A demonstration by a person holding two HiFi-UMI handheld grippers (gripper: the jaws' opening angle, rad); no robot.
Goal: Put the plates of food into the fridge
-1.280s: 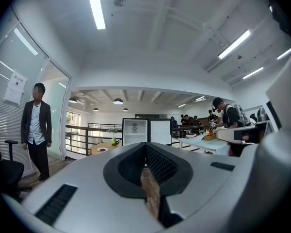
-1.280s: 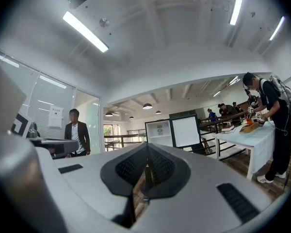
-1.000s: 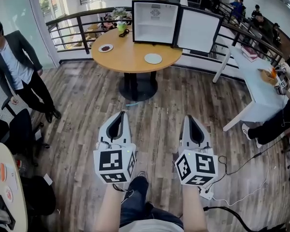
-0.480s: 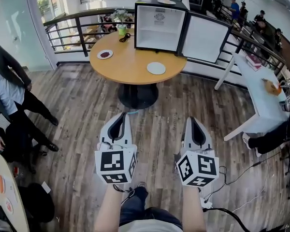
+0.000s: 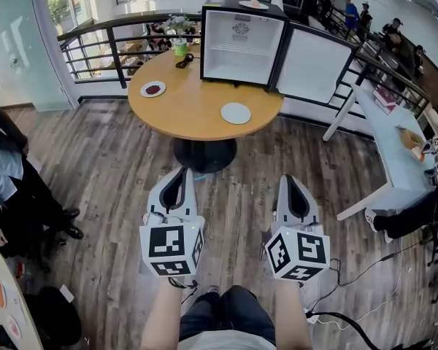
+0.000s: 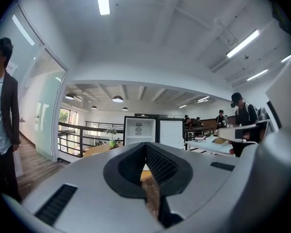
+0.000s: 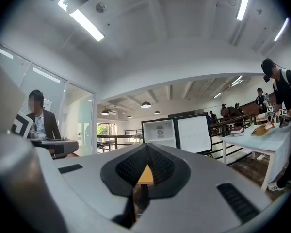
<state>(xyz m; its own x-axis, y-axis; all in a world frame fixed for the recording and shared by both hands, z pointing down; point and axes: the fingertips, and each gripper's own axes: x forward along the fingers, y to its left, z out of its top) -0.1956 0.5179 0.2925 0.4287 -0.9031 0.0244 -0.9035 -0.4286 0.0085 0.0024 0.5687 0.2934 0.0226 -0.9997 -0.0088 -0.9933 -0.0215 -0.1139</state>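
Left hand-held gripper [image 5: 180, 173], right hand-held gripper [image 5: 289, 180] abreast above floor [image 5: 117, 159]. Table [image 5: 197, 115] ahead: open fridge [image 5: 241, 39], dark-food plate [image 5: 153, 89], pale plate [image 5: 236, 113].

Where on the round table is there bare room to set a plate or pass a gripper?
Bare wood: the table middle and near edge, between the plate of food and the white plate. Crowded at the far side: open fridge, potted plant, black item.

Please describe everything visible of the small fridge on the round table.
The small black fridge with a white inside stands upright at the far edge of the round wooden table. Its door is swung wide open to the right. The inside looks empty. A white plate lies on its top.
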